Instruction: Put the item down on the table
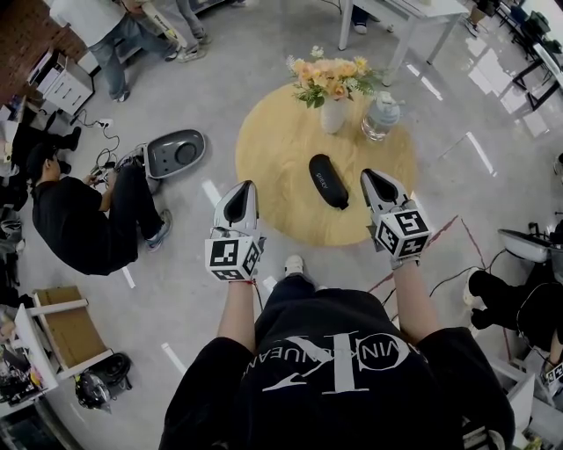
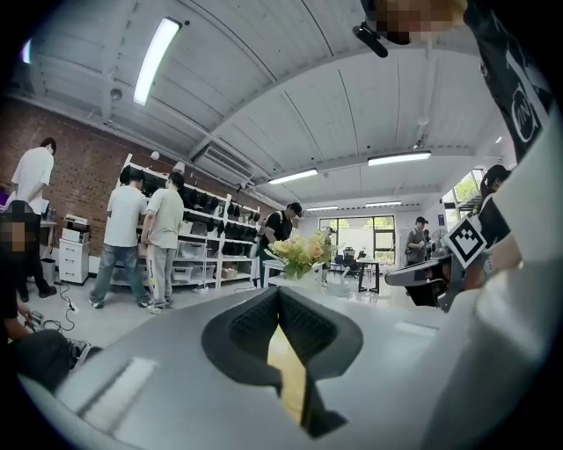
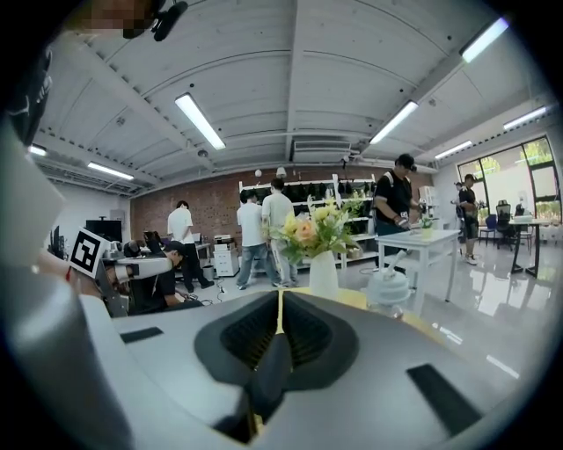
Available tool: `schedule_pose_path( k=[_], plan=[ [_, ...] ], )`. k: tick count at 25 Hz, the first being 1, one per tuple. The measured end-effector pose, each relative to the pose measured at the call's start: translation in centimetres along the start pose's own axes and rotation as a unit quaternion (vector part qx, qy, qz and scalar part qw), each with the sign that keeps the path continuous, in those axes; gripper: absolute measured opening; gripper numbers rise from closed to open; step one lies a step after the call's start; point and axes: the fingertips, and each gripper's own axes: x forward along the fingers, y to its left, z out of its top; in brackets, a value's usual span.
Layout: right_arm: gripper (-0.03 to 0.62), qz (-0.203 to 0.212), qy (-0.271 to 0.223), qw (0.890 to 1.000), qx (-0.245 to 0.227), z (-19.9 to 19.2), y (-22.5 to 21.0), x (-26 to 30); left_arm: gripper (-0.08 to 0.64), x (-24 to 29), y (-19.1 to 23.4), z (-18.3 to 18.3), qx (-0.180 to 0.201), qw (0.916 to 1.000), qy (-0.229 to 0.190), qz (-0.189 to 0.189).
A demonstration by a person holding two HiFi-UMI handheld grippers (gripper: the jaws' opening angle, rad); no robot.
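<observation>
A black oblong item [image 1: 329, 181] lies flat on the round wooden table [image 1: 281, 149], free of both grippers. My left gripper [image 1: 243, 186] hovers at the table's near-left edge, jaws closed together with nothing in them [image 2: 280, 292]. To the right of the item, over the table's near-right part, my right gripper [image 1: 375, 174] is also shut and empty [image 3: 280, 295]. The black item sits between the two grippers, slightly further in.
A white vase of flowers [image 1: 332, 112] and a clear lidded jar [image 1: 381, 116] stand at the table's far side. A person sits on the floor at left [image 1: 75, 220] beside a grey device [image 1: 176, 152]. Other people stand by shelves at the back; a white table [image 1: 405, 18] is beyond.
</observation>
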Motion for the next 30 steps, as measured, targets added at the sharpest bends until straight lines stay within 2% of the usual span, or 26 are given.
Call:
schedule_pose_path(
  k=[12,30],
  plan=[
    [0.023,0.004,-0.043,0.999,-0.017,3.4,0.1,-0.9,0.012,-0.1,0.0,3.1,0.014,0.9992,-0.036,0.006],
    [0.021,0.004,-0.078,0.997,-0.016,6.2,-0.4,-1.8,0.012,-0.4,-0.3,5.5,0.020,0.9980,-0.059,0.016]
  ],
)
